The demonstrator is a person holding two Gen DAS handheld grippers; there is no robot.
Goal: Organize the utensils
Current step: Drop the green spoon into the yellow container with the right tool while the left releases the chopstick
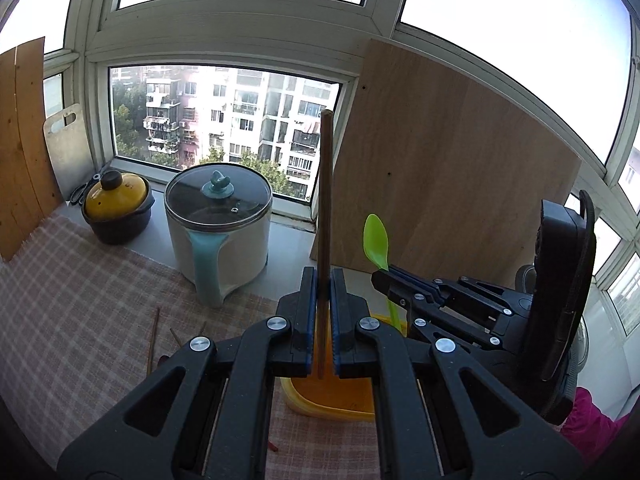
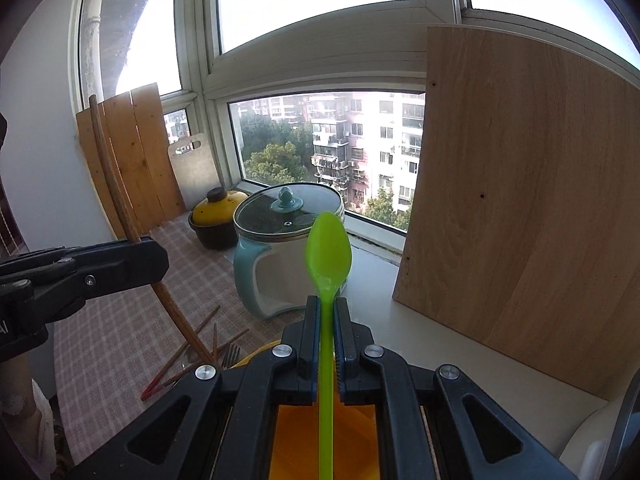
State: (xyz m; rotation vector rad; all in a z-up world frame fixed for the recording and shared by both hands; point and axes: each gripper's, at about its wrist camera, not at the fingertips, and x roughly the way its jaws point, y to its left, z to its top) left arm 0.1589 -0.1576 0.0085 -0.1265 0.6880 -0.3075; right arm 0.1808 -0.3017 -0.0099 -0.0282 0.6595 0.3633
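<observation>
My left gripper (image 1: 323, 280) is shut on a brown wooden chopstick (image 1: 325, 200) that stands upright, its lower end over an orange container (image 1: 320, 392). My right gripper (image 2: 327, 308) is shut on a green plastic spoon (image 2: 328, 252), bowl up, handle down into the same orange container (image 2: 288, 440). In the left wrist view the right gripper (image 1: 384, 276) with the spoon (image 1: 376, 240) is just to the right. In the right wrist view the left gripper (image 2: 156, 258) holds the chopstick (image 2: 116, 188) at the left. Several loose chopsticks (image 2: 188, 352) and a fork (image 2: 230, 354) lie on the checked cloth.
A white and teal pot with a glass lid (image 1: 218, 232) and a yellow-lidded dark pot (image 1: 118, 208) stand by the window. A large wooden board (image 1: 444, 184) leans at the right, planks (image 1: 22, 140) and a cutting board (image 1: 68, 144) at the left.
</observation>
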